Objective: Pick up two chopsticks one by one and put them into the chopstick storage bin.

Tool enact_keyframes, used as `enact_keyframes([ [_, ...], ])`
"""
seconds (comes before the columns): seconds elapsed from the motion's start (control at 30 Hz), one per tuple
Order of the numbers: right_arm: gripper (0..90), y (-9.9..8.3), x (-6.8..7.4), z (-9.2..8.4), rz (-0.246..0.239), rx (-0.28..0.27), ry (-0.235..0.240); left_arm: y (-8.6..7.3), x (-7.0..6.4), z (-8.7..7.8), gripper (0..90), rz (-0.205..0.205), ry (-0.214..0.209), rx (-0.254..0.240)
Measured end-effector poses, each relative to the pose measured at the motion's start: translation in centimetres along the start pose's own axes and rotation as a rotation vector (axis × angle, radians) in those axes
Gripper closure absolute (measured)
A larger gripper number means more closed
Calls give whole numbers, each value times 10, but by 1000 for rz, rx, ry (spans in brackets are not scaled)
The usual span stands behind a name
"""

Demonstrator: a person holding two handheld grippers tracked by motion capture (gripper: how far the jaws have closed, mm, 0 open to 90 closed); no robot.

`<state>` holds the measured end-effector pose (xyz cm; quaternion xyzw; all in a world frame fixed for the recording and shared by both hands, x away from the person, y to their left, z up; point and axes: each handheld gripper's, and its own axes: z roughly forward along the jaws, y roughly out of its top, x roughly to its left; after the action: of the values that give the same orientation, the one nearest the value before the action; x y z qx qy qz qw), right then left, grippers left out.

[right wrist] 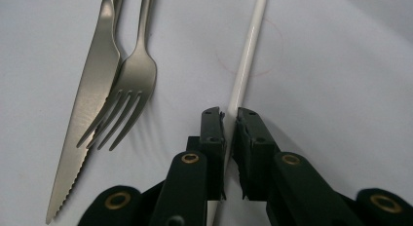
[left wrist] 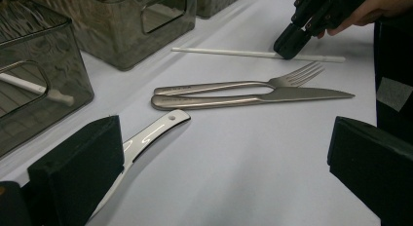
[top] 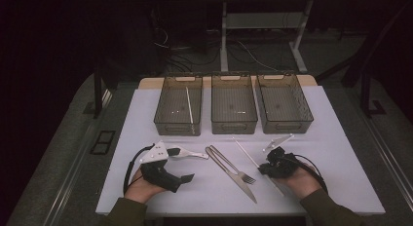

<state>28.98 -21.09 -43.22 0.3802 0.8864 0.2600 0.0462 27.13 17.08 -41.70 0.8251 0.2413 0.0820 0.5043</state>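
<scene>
A white chopstick (top: 247, 154) (right wrist: 249, 50) lies on the white table, and my right gripper (top: 267, 168) (right wrist: 230, 114) is shut on its near part, low over the surface. Left of it a steel fork (top: 229, 165) (right wrist: 134, 80) and a steel knife (top: 239, 181) (right wrist: 90, 104) lie side by side. My left gripper (top: 179, 165) (left wrist: 226, 148) rests on the table with its jaws wide open. A glossy white utensil (top: 189, 153) (left wrist: 156, 131) lies by its left jaw, untouched. The left gripper view also has the chopstick (left wrist: 234, 53), fork (left wrist: 292, 76) and knife (left wrist: 302, 94).
Three smoky translucent bins stand in a row at the back: left (top: 178, 127), middle (top: 234, 127), right (top: 287, 127). The left bin holds another white chopstick (top: 187, 104). A second white utensil (top: 278, 141) lies in front of the right bin.
</scene>
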Motion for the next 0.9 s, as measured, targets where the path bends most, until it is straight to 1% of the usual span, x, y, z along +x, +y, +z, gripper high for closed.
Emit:
enact_keyframes([
  [0.07, 818, 0, 1, 0, 0, 4, -11, 0, 0, 0, 0, 0, -1, 1],
  [0.17, 824, 0, 2, 0, 28, -1, -17, 0, -1, 1, 0, 2, -2, 1],
  [0.33, 829, 0, -1, 0, 47, -3, -6, 0, 0, 0, 0, 0, 0, -2],
  [0.37, 832, 0, -2, 0, 39, -2, -3, 0, 0, 0, 0, -1, -1, -2],
  [0.4, 836, 0, -3, 0, 38, -1, -3, 0, 0, 0, 0, 4, -2, -2],
  [0.47, 836, 0, -3, -1, 35, 3, -6, 0, 0, 0, 0, 1, -1, -1],
  [0.53, 836, 1, -2, -1, 15, 10, -12, 0, 0, 0, 0, 1, -1, -3],
  [0.67, 843, 0, -2, -2, -5, 18, -15, 0, 0, -1, 0, 1, -1, -3],
  [0.77, 842, 0, -3, -1, -13, 20, -11, 0, 0, 0, 0, 3, -1, -2],
  [0.83, 839, 0, -5, -1, -5, 19, 5, 0, 0, 0, 0, 2, -1, -2],
  [0.9, 835, -1, -5, -1, -15, 17, 7, 0, 0, 0, 0, 3, -1, -1],
])
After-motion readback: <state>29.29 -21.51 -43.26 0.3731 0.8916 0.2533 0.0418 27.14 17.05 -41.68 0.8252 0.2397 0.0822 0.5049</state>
